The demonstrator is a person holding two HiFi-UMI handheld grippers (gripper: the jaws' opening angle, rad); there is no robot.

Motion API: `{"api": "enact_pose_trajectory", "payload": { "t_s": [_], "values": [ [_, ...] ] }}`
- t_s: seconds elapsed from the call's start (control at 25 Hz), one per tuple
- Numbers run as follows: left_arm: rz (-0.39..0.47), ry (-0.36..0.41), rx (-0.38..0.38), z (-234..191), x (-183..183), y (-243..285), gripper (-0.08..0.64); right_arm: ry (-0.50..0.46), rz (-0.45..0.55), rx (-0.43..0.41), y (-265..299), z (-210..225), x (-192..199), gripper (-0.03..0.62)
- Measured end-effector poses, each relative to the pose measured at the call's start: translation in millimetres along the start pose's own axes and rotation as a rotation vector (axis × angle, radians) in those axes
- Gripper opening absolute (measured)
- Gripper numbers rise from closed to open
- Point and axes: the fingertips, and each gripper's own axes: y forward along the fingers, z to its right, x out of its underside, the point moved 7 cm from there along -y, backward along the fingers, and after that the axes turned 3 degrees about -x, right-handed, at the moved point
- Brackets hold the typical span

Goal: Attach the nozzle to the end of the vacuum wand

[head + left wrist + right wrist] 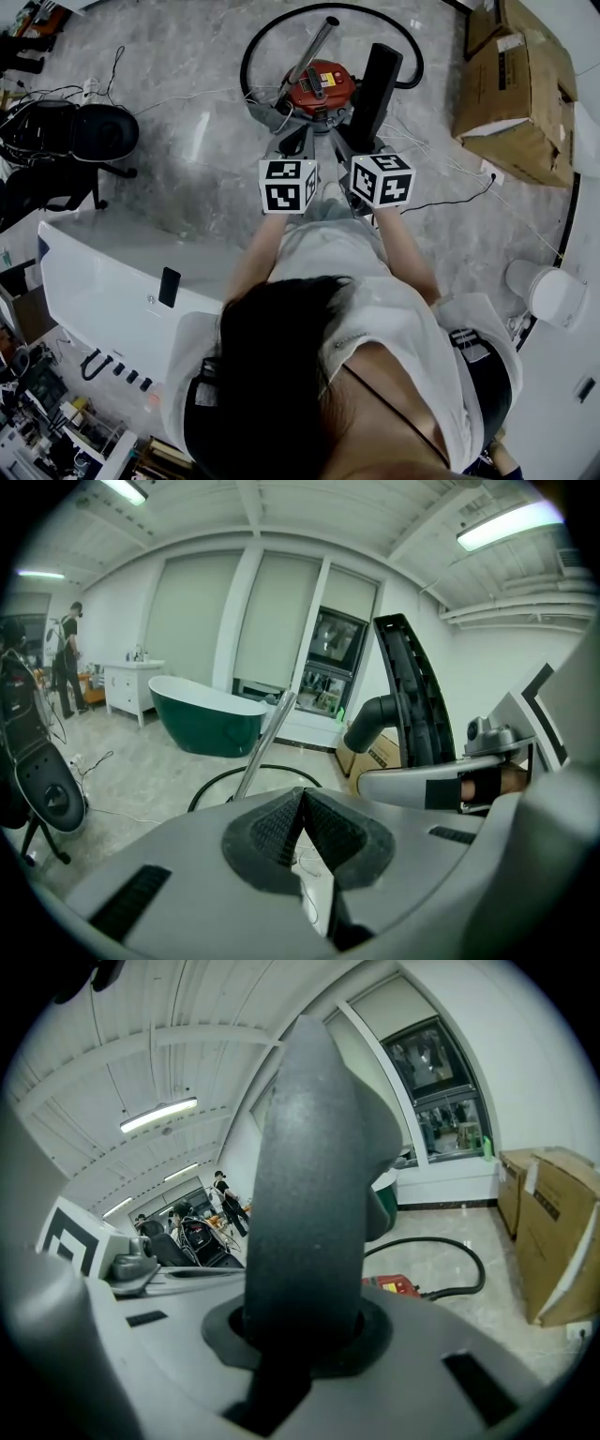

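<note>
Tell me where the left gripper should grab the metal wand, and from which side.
Probably grip the wand mid-shaft, from its left, fingers across the thin round tube. It leans up from the red vacuum, and its top end must stay free for the nozzle.

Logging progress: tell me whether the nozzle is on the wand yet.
Off. The right hand-held gripper clamps the nozzle, clear of the wand.

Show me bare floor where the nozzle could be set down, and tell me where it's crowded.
Barest: the floor between the office chair and the red vacuum, and the strip between the cardboard boxes and the white bin. Crowded: around the vacuum, where the hose, wand and thin cables lie.
</note>
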Motion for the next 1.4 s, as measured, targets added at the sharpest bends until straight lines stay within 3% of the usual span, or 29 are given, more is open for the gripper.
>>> {"api": "enact_pose_trajectory", "payload": {
  "t_s": [1.04,1.4],
  "values": [
    [0.005,-0.001,-0.098,24.5,-18.6,43.4,0.003,0.005,-0.001,-0.115,5.4,54.6,-28.5,0.072],
    [0.003,-0.015,-0.118,27.6,-17.1,50.3,0.003,0.088,0.002,-0.187,3.2,66.4,-29.1,0.072]
  ]
}}
